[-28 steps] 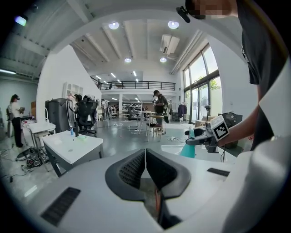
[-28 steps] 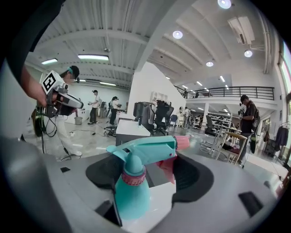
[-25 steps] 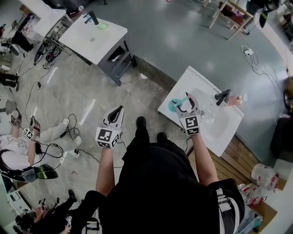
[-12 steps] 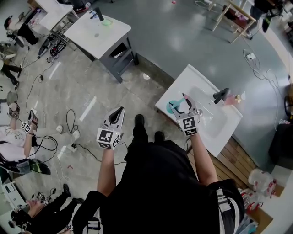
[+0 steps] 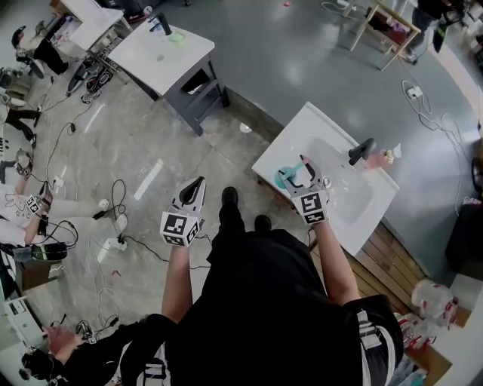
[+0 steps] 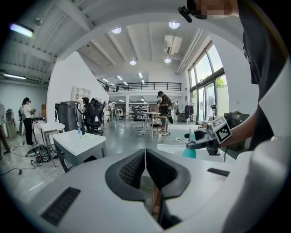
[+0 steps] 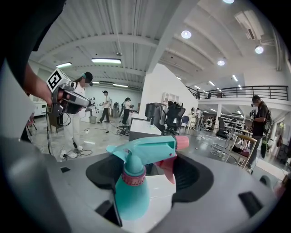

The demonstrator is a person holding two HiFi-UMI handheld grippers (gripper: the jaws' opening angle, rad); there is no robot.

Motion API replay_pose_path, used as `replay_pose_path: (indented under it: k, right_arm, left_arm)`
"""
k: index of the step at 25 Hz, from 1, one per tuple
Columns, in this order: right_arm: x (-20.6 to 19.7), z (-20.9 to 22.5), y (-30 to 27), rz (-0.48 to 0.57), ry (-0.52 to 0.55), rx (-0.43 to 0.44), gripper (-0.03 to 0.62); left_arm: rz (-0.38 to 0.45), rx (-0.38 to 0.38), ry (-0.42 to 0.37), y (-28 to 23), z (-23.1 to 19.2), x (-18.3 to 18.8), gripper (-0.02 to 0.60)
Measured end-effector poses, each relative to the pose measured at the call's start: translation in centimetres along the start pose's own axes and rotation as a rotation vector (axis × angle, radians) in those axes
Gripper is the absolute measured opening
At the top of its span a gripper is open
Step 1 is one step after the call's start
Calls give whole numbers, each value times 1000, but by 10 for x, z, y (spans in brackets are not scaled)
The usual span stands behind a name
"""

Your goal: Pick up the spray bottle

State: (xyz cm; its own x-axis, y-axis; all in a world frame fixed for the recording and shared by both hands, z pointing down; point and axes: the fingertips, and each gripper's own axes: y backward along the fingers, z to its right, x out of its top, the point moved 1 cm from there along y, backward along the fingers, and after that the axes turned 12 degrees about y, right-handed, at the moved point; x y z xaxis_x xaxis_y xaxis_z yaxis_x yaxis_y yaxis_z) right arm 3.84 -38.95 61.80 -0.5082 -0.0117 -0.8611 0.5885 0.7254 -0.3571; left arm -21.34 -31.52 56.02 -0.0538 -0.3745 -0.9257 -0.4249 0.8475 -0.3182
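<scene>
A white washbasin unit [image 5: 317, 124] stands at two o'clock, its black tap [image 5: 361, 151] on the far rim with a small pink thing [image 5: 375, 160] just beside it. Bare wooden planks [image 5: 392, 252] lie at four o'clock. At eleven o'clock sits a second white washstand [image 5: 151, 60] with its own black tap [image 5: 160, 24]. Cables [image 5: 115, 197] trail over the grey floor at nine o'clock. A wooden frame [image 5: 394, 15] stands at one o'clock.

Both forearms reach forward. The left gripper [image 5: 198, 183], jaws together, points to 1 o'clock; the right gripper [image 5: 306, 172], jaws apart, points to 11 o'clock.
</scene>
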Motion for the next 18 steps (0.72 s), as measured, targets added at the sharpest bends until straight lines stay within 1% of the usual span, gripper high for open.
replay_pose_path:
  k: [10, 18]
  right_arm:
    - [-9, 4, 17, 16, -12, 12, 342]
    - [-11, -3, 16, 15, -18, 22, 342]
  left_arm:
    - [1, -10, -26, -5, 30, 4, 28]
    - [1, 8, -28, 2, 29, 2, 28]
